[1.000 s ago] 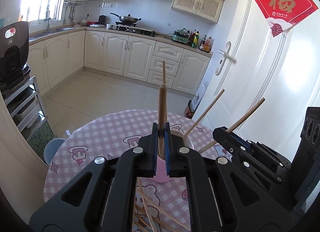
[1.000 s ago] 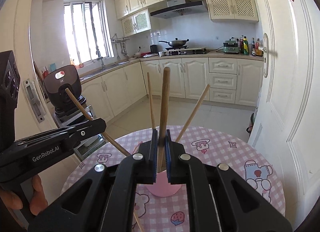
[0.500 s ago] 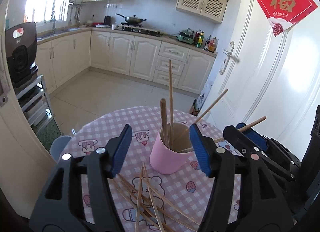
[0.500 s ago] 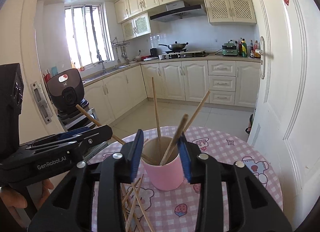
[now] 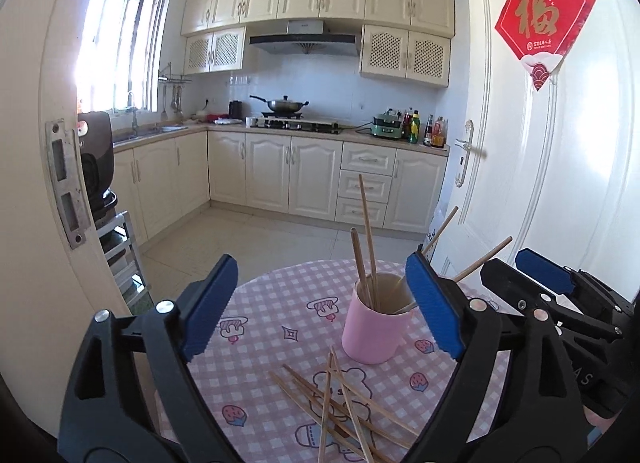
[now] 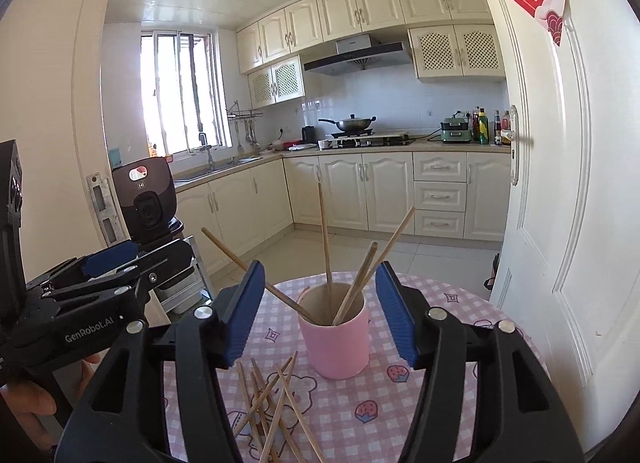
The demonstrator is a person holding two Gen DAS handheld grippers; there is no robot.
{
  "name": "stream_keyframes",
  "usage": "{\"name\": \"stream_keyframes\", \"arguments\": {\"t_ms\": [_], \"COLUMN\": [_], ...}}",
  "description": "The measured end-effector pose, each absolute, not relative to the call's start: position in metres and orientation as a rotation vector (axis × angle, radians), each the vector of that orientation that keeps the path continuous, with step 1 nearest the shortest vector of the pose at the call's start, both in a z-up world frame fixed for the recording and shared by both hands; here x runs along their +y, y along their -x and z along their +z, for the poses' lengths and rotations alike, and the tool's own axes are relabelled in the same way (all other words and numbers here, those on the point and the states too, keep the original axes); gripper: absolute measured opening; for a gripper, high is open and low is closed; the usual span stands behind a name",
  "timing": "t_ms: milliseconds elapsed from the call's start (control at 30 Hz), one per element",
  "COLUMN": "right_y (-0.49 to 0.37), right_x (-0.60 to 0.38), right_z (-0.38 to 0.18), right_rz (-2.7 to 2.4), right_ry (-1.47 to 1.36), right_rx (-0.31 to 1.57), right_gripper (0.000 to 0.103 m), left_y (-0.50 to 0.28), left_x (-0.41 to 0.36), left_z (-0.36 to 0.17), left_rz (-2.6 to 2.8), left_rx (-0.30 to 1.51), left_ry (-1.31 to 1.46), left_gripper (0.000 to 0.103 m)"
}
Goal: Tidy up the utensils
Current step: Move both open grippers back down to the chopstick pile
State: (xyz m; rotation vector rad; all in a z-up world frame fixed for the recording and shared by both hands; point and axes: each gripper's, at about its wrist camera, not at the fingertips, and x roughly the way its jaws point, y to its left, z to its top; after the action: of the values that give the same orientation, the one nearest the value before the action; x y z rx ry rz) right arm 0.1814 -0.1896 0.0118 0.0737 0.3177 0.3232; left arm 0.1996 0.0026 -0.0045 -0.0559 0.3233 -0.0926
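Observation:
A pink cup (image 5: 374, 333) (image 6: 338, 337) stands upright on the pink checked tablecloth (image 5: 272, 327) (image 6: 448, 387) and holds several wooden chopsticks (image 5: 366, 235) (image 6: 326, 247). More loose chopsticks (image 5: 340, 411) (image 6: 268, 403) lie crossed in a pile on the cloth in front of the cup. My left gripper (image 5: 320, 311) is open and empty, held above and behind the pile. My right gripper (image 6: 322, 311) is open and empty, its jaws framing the cup from behind. Each gripper shows in the other's view, the left one (image 6: 92, 283) and the right one (image 5: 548, 295).
The round table ends close behind the cup, with kitchen floor (image 5: 248, 239) beyond. A white door (image 5: 520, 183) (image 6: 560, 183) stands to the right. A metal rack with a dark appliance (image 6: 146, 199) stands to the left.
Both grippers have opened and let go of the chopsticks they held, which now stand in the pink cup. Both have drawn back from the cup.

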Motion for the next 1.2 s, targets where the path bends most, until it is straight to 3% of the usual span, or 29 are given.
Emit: {"name": "stream_keyframes", "arguments": {"t_ms": [233, 433, 867, 1033, 1200], "right_y": [-0.164, -0.157, -0.181, -0.198, -0.213], "right_x": [-0.189, -0.188, -0.168, -0.166, -0.16], "right_z": [-0.001, -0.023, -0.082, -0.101, -0.119], "right_rz": [0.283, 0.29, 0.33, 0.336, 0.374], "right_ry": [-0.069, -0.062, 0.013, 0.025, 0.054], "right_rx": [0.279, 0.304, 0.515, 0.615, 0.712], "right_gripper": [0.076, 0.079, 0.081, 0.07, 0.06], "left_y": [-0.175, -0.165, -0.203, -0.223, -0.243], "left_x": [0.009, 0.017, 0.045, 0.035, 0.022], "left_z": [-0.014, -0.038, -0.111, -0.139, -0.16], "left_rz": [-0.086, -0.069, -0.102, -0.141, -0.181], "left_rx": [0.247, 0.255, 0.576, 0.707, 0.823], "left_ry": [0.044, -0.001, 0.03, 0.018, -0.004], "left_gripper": [0.092, 0.092, 0.092, 0.09, 0.072]}}
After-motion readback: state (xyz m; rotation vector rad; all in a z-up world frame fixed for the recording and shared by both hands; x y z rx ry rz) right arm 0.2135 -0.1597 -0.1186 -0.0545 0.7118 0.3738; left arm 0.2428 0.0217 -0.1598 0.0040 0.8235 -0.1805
